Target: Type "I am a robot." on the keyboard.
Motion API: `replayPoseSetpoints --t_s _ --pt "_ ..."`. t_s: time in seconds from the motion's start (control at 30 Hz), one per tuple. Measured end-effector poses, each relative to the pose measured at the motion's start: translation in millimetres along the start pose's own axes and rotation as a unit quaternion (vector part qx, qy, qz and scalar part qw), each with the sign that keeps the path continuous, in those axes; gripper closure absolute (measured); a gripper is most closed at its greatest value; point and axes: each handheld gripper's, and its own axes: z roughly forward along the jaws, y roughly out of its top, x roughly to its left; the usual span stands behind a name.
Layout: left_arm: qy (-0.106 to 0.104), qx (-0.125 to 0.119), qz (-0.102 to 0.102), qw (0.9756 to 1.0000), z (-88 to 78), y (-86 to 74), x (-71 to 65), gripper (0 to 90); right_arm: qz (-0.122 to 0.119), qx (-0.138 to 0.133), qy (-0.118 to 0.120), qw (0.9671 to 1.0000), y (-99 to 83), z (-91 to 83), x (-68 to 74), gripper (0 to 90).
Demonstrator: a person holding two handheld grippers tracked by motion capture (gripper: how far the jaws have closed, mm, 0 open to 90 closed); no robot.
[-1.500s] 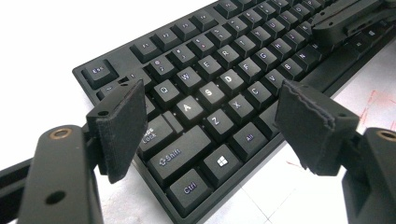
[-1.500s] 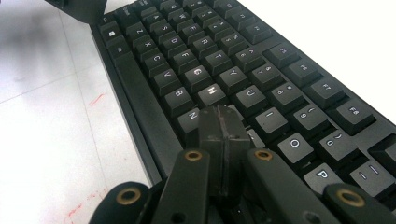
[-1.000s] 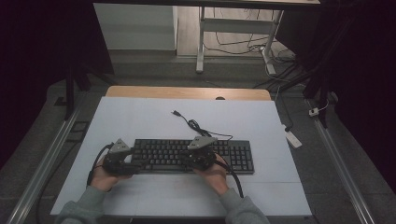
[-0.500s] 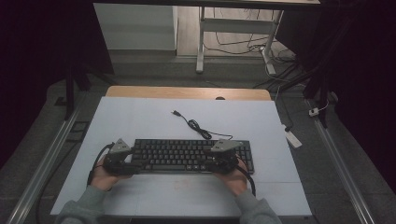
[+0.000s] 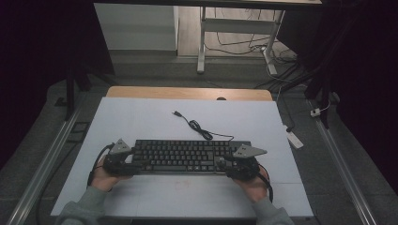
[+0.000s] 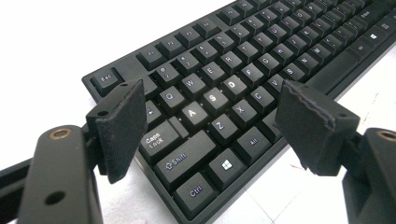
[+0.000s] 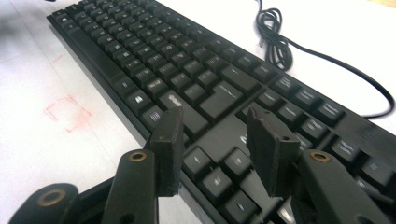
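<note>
High view: both tongs (image 5: 133, 167) (image 5: 220, 165) flank keyboard (image 5: 183, 156), open.

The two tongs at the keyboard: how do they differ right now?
The left tongs sit at the keyboard's left end, over the Caps Lock and Shift keys; the right tongs sit toward its right end, over the arrow keys. In their own views, the left tongs gape wider, while the right tongs, just opening, show a narrower gap. Both are open, empty and held low over the keyboard.
</note>
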Motion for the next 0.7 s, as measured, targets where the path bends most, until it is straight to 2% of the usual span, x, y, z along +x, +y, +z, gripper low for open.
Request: replayPoseSetpoints --t_s 0.13,0.4,0.6,0.7 --pt "0.002 -0.002 -0.001 1.0000 0.2 0.1 0.4 25.3 0.008 -0.003 -0.003 1.0000 -4.3 -5.3 -2.9 56.4" --pt "0.004 -0.014 -0.001 0.9999 -0.7 1.9 -1.3 26.2 0.007 0.002 -0.004 1.0000 -6.4 -5.5 -3.2 56.0" --pt "-0.009 -0.019 -0.008 0.9997 -0.2 4.4 -3.9 27.5 0.009 0.005 -0.001 0.9999 -7.0 -4.1 -3.6 55.6" --pt "-0.018 -0.022 -0.005 0.9996 0.0 6.9 -6.3 30.6 0.008 0.006 -0.002 0.9999 -7.1 -3.6 -3.1 55.6"
